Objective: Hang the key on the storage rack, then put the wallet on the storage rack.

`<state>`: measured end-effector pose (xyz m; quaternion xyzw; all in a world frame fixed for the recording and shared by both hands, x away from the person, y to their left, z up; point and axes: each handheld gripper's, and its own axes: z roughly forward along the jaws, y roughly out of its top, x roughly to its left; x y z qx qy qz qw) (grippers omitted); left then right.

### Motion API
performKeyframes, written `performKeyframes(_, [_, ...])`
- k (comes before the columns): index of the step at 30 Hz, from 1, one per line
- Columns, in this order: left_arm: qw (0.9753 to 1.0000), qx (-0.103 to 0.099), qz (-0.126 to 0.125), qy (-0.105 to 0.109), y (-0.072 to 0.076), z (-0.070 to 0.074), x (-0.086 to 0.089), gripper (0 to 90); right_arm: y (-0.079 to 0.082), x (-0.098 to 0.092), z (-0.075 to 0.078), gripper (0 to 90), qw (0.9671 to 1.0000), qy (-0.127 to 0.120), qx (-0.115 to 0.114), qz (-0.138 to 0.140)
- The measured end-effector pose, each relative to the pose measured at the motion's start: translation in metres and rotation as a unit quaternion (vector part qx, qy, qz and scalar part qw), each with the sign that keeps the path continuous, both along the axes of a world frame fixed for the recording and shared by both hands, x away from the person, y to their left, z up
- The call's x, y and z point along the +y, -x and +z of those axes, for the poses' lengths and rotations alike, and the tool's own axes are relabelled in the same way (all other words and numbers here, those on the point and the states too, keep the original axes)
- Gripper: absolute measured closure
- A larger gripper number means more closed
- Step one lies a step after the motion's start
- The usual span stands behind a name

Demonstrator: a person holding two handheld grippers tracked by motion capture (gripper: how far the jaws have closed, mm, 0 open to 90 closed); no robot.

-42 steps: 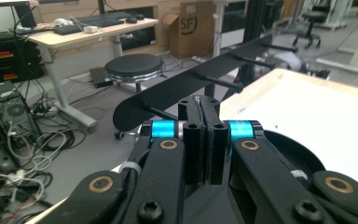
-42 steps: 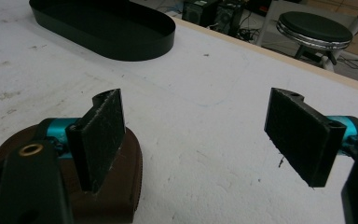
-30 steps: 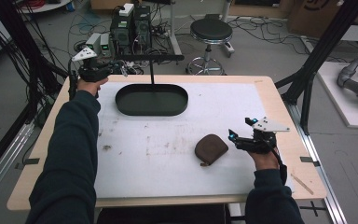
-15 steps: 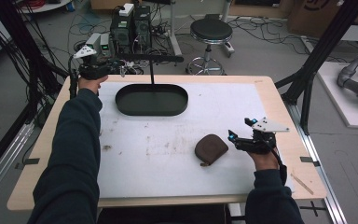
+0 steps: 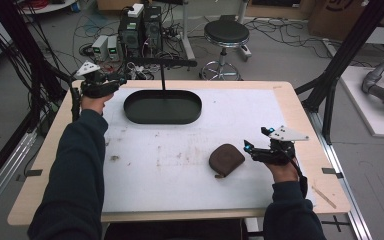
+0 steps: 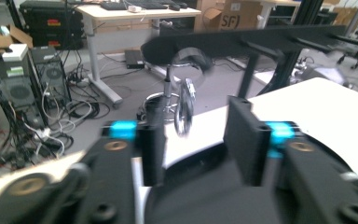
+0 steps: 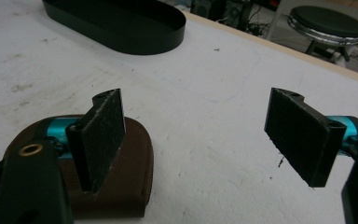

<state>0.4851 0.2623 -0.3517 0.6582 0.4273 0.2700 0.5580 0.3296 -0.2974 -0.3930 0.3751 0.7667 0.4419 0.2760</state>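
Observation:
My left gripper (image 5: 118, 82) is held up at the table's far left corner, beside the left end of a black bar (image 5: 160, 62) on a post over the black oval tray (image 5: 162, 117). In the left gripper view its jaws (image 6: 196, 135) stand open, and a blurred silvery ring (image 6: 184, 109) shows between them; I cannot tell whether it touches them. My right gripper (image 5: 248, 148) hovers open near the right front, just right of a brown leather pouch (image 5: 226, 160). In the right gripper view (image 7: 200, 135) the pouch (image 7: 137, 158) lies behind the left jaw.
A white mat (image 5: 190, 165) covers the wooden table (image 5: 310, 125). Behind the table stand a black stool (image 5: 226, 32) and computer boxes (image 5: 140, 25) with many cables. Black frame struts (image 5: 330, 85) rise at the right edge.
My left gripper has shifted slightly by the bar's left end. The right gripper and the pouch have stayed where they were.

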Motion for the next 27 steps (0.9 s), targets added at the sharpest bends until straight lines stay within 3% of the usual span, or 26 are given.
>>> performKeyframes(4, [0.9993,0.014,0.012,0.032,0.031,-0.006,0.002,28.7,-0.003,0.003,-0.003,20.2,0.9998,0.009,0.017,0.007])
performKeyframes(7, [0.9995,-0.002,0.006,0.030,0.056,-0.004,-0.001,19.9,-0.005,0.006,-0.003,20.2,0.9996,0.009,0.023,0.010])
performKeyframes(9, [0.9994,-0.014,0.000,0.032,0.070,-0.003,-0.002,19.2,-0.005,0.006,-0.003,20.2,0.9996,0.010,0.024,0.010])
performKeyframes(14, [0.9994,-0.019,-0.024,0.015,0.096,-0.008,-0.006,18.2,-0.007,0.010,-0.004,20.2,0.9995,0.014,0.029,0.007])
performKeyframes(21, [0.9992,-0.020,-0.035,-0.005,0.117,-0.015,-0.008,18.2,-0.003,0.016,0.000,20.3,0.9998,0.011,0.018,0.008])
performKeyframes(27, [0.9988,-0.022,-0.043,-0.013,0.130,-0.021,-0.008,18.2,-0.001,0.019,-0.001,20.2,0.9996,0.015,0.023,0.008])
